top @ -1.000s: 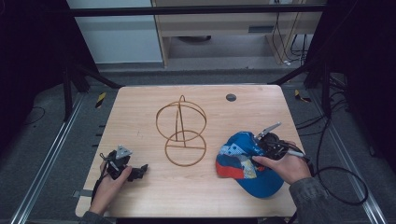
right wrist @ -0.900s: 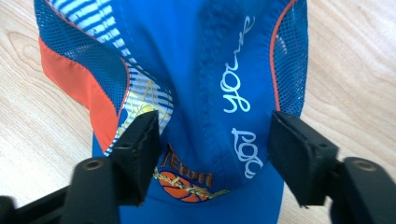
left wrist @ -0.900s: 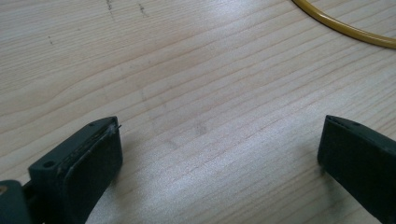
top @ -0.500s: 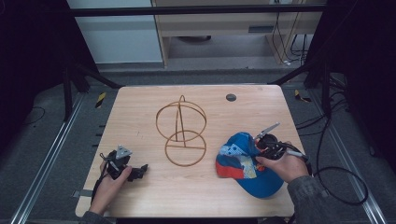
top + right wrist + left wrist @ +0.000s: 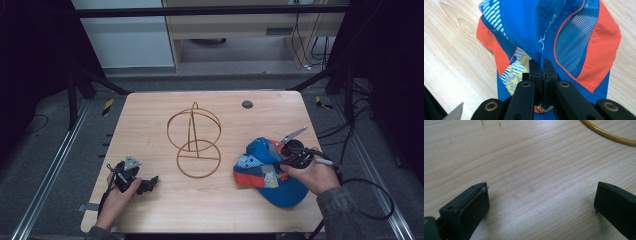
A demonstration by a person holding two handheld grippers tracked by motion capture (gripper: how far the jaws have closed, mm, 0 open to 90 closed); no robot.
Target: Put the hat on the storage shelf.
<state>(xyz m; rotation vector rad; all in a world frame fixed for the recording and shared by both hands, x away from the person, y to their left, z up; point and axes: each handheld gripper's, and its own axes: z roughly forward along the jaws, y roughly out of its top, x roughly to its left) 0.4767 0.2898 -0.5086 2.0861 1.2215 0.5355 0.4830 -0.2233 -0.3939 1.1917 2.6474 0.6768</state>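
Right claw (image 5: 543, 65) at the near right of the worktop (image 5: 150, 115), jaws just closing, now pinched together on the blue fabric of the cap (image 5: 272, 172); fabric sits between the pads. Cap lies on the near right of the worktop, blue with orange and patterned panels, brim apparently toward the person. Left claw (image 5: 150, 183) rests near left, jaws spread wide, bare wood between them. Farther off, mid-worktop, a wire stand (image 5: 194, 140) of rings, upright, just left of the cap. Small dark disc (image 5: 247, 104) near the far edge.
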